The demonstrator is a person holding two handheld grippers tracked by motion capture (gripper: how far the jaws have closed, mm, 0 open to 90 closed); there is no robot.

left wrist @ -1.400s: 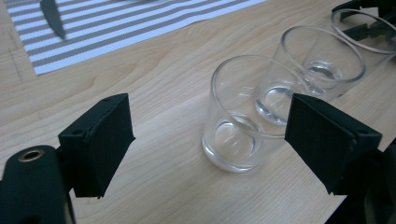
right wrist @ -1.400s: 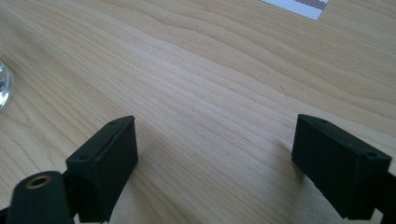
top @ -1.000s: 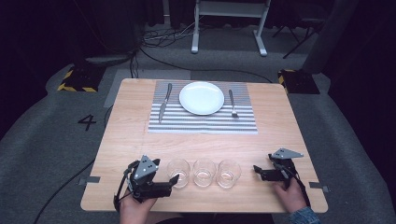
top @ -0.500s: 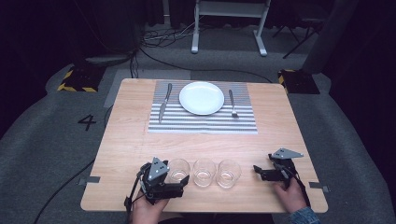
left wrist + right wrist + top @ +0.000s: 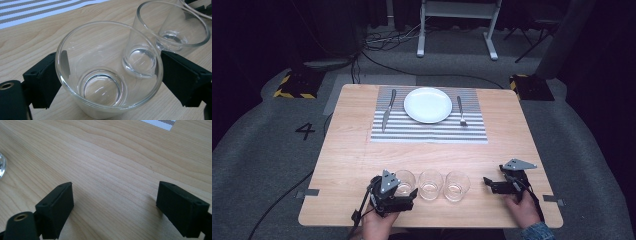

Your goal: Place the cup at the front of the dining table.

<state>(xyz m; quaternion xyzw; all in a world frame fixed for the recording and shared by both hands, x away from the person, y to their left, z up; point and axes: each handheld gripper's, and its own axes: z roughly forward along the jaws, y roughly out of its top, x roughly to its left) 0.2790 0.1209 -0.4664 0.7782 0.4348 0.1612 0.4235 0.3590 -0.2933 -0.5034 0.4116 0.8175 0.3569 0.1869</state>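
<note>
Since a second ago the left gripper (image 5: 406,196) has slid rightward along the near edge of the table (image 5: 347,150) and now brackets the leftmost glass (image 5: 404,181) of the three standing in a row at the lower middle of the high view. In the left gripper view its black jaws stand on either side of that glass (image 5: 107,72), close to the wall or just touching it, not yet squeezing as far as I can tell, so I would call this the grasping step. Next, I judge, comes a gentle close and a straight lift, since the middle glass (image 5: 431,183) stands just beside it. That hand comes in low from the bottom edge. At the lower right, the right gripper (image 5: 496,185) rests spread wide over bare wood, holding nothing, well apart from the right glass (image 5: 457,185).
</note>
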